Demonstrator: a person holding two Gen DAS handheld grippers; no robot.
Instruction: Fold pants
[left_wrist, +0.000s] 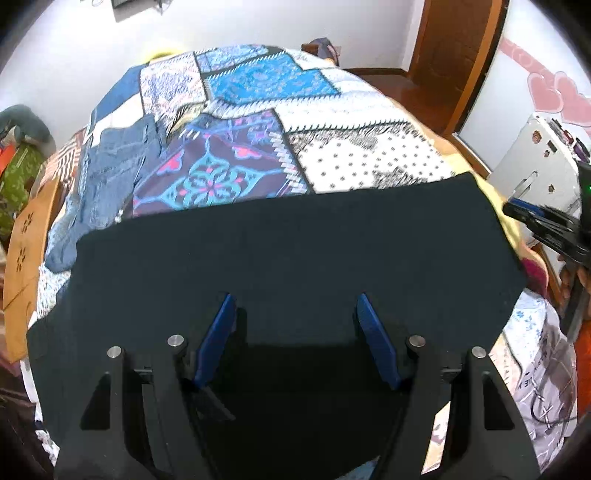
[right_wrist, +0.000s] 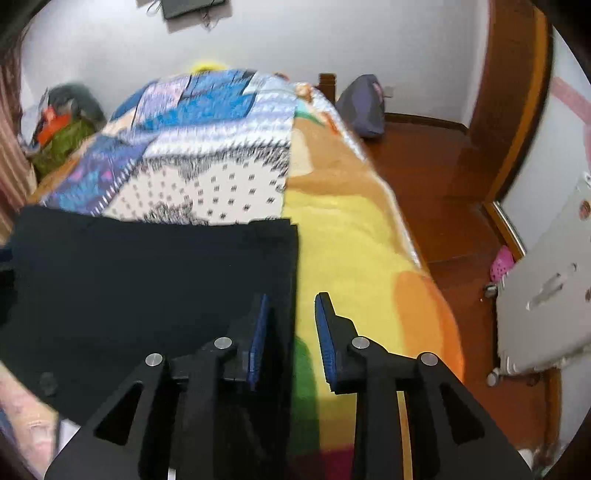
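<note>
The black pants (left_wrist: 288, 251) are laid flat on the bed's patchwork quilt (left_wrist: 258, 110). The left tool (left_wrist: 295, 306) is held wide open over the pants, gripping nothing. The right tool (right_wrist: 291, 306) is partly open at the pants' right edge, empty, above a yellow blanket (right_wrist: 351, 240). Folded jeans (left_wrist: 107, 166) lie to the left.

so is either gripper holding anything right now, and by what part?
Nothing held. The left gripper is open above the black pants; the right gripper is open, straddling their right edge, not closed on it.
</note>
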